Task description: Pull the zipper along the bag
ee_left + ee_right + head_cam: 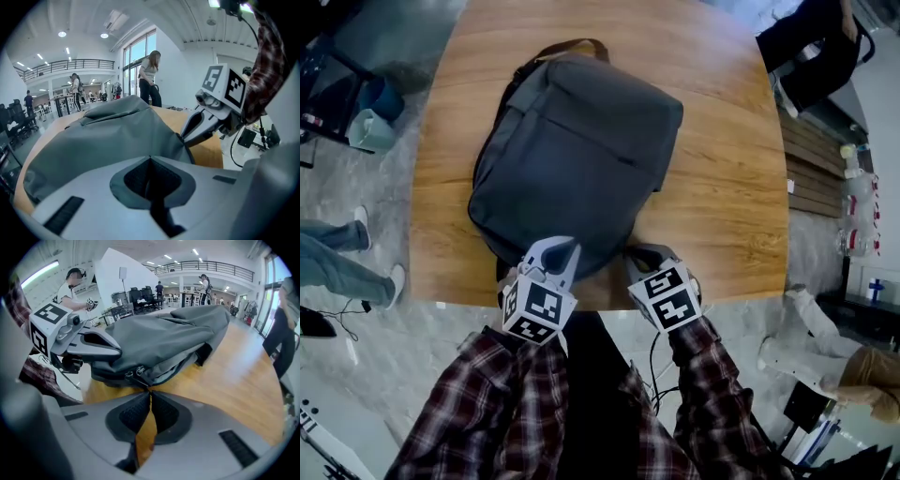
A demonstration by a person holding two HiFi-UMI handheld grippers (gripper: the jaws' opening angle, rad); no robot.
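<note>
Grey backpack (pixel 581 141) is laid on wooden table (pixel 727 187). Its fabric is pinched by left gripper (pixel 150 158). Zipper pull (pixel 139 372) is clamped by right gripper (pixel 150 391).

The left gripper (pixel 562 253) and right gripper (pixel 645 255) were pale grey, each bearing a cube of black-and-white square markers. Red-and-dark plaid sleeves (pixel 511 394) covered both arms, and a thin black cable (pixel 654 361) hung by the right.
</note>
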